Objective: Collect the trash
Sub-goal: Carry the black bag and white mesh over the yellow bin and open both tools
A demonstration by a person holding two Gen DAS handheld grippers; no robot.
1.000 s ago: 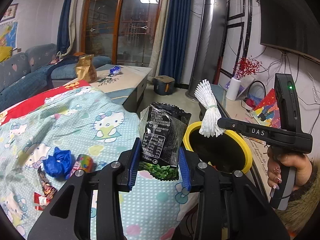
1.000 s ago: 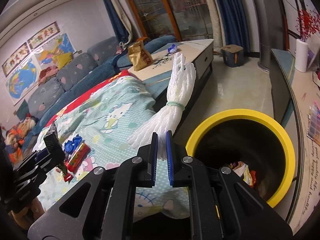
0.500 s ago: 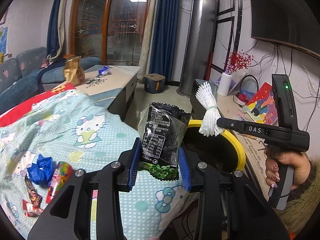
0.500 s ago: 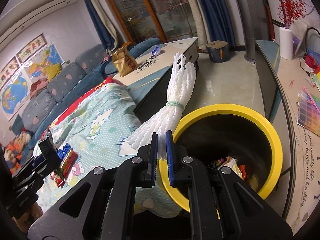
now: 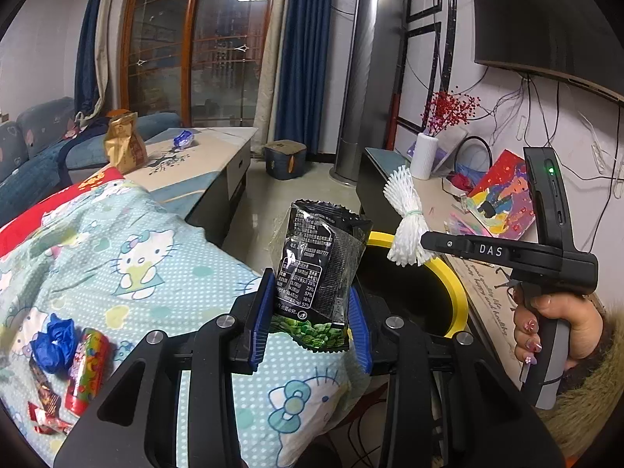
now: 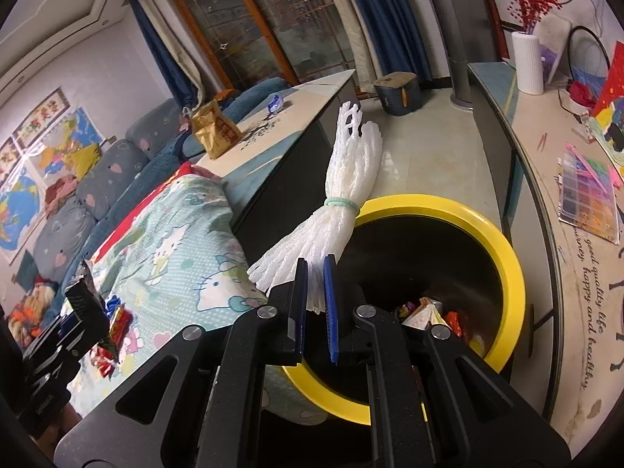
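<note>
Pinching crinkly black snack bag (image 5: pixel 318 269), ribbed foam netting (image 6: pixel 343 199) — round yellow-rimmed bin (image 6: pixel 503 249)

The bin (image 6: pixel 503 257) has a yellow rim and a black inside. Over it hangs a white foam net (image 6: pixel 343 195) tied with a pale green band. Left of the bin, the snack bag (image 5: pixel 318 269) is black with white print and green peas along the bottom, between blue pads (image 5: pixel 260 319). The blanket (image 5: pixel 156 265) beside the bin is pale teal with white dots and cartoon cats; on it lie a blue wrapper (image 5: pixel 52 341) and a red, multicoloured packet (image 5: pixel 87 366).
</note>
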